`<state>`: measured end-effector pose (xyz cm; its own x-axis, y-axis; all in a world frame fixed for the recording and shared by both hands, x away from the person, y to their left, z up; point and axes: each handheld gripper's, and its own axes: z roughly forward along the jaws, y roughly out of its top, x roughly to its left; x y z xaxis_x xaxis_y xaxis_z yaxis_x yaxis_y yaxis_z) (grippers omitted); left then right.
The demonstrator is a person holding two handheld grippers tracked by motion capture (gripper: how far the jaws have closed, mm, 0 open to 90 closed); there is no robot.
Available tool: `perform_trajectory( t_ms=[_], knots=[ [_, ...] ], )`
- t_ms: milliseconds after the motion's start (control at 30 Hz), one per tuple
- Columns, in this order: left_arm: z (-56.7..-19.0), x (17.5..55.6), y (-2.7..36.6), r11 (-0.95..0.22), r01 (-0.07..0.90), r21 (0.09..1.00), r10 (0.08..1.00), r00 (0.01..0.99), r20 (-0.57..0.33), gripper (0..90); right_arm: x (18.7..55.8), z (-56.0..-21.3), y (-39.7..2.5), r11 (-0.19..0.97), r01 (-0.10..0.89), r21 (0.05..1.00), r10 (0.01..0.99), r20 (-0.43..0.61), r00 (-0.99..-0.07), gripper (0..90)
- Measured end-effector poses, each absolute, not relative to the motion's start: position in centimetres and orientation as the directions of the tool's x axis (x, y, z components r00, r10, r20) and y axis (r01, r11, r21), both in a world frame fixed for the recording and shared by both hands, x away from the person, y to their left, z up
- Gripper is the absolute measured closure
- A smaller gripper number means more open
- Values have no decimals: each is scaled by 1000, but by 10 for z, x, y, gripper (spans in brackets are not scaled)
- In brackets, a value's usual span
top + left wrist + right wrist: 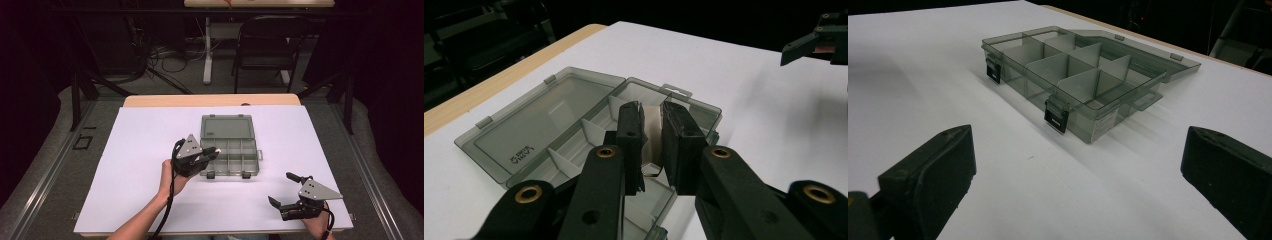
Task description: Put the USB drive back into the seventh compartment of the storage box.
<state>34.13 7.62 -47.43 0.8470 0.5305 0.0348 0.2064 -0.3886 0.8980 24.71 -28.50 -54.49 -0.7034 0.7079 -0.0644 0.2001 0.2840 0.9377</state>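
A small white divider [651,131] is pinched between the nearly closed jaws of the left gripper [651,137], right over the left end of the open box [230,150]. The box is set near the middle of the table [140,190], long side left to right. The right gripper [285,192] is held wide open and empty near the front right corner, farther from the box.

Lab or recording studio: dark curtained surround, tangled cables [165,57] on the floor upper centre, folding chair [267,47] behind, white-covered table [150,150] on aluminium framing.
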Motion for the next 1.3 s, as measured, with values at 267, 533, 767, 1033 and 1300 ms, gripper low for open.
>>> perform_trajectory(
  t_ms=[267,533,767,1033,1300],
  knots=[
    [-473,347,69,-381,218,898,533,846,21,785,247,-545,-285,286,200,937,708,-66,-703,7],
    [-473,352,59,-372,228,900,534,845,7,785,247,-545,-285,284,202,937,709,-63,-702,7],
    [-474,356,50,-367,242,898,539,842,-6,785,247,-545,-285,283,202,937,709,-62,-703,7],
    [-477,362,40,-356,265,896,549,835,-29,785,247,-545,-285,282,203,938,708,-60,-704,7],
    [-484,367,32,-353,299,887,560,827,-56,785,248,-545,-285,282,201,938,707,-62,-705,7]
  ],
)
